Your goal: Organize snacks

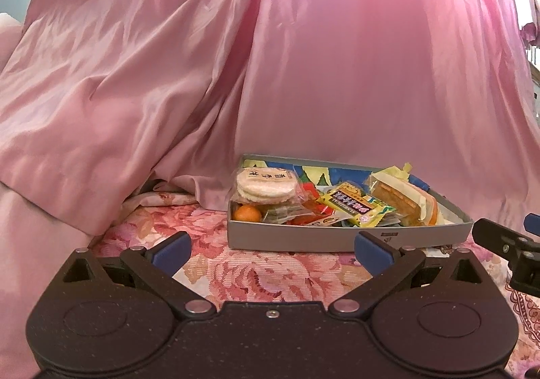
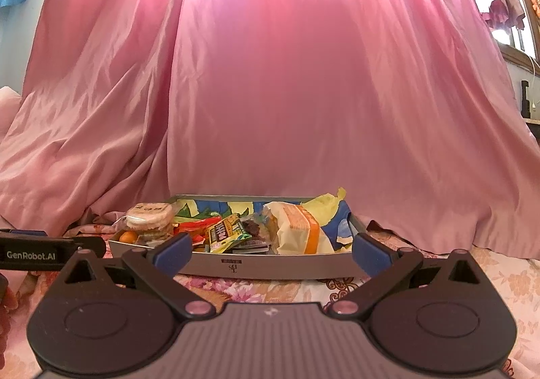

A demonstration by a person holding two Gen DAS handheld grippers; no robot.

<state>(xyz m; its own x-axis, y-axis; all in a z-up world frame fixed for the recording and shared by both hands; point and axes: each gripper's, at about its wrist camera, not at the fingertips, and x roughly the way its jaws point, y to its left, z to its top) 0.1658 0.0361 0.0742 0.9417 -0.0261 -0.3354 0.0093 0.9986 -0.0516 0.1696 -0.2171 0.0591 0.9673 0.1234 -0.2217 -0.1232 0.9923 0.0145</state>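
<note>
A shallow grey box (image 1: 303, 238) (image 2: 270, 266) sits on the floral cloth and holds snacks. Inside lie a pack of round rice crackers (image 1: 265, 188) (image 2: 148, 215), a small orange (image 1: 248, 213) (image 2: 129, 237), a yellow candy bar (image 1: 357, 206) (image 2: 226, 232) and a wrapped sandwich cake (image 1: 401, 201) (image 2: 297, 227). My left gripper (image 1: 271, 249) is open, low over the cloth, just in front of the box's left part. My right gripper (image 2: 270, 252) is open too, facing the box's front wall. Neither holds anything.
A pink satin curtain (image 1: 303, 58) (image 2: 303, 92) hangs right behind the box and bunches on the left. The floral cloth (image 1: 263, 274) (image 2: 489, 277) covers the surface. The other gripper shows at the right edge (image 1: 506, 244) and at the left edge (image 2: 50, 250).
</note>
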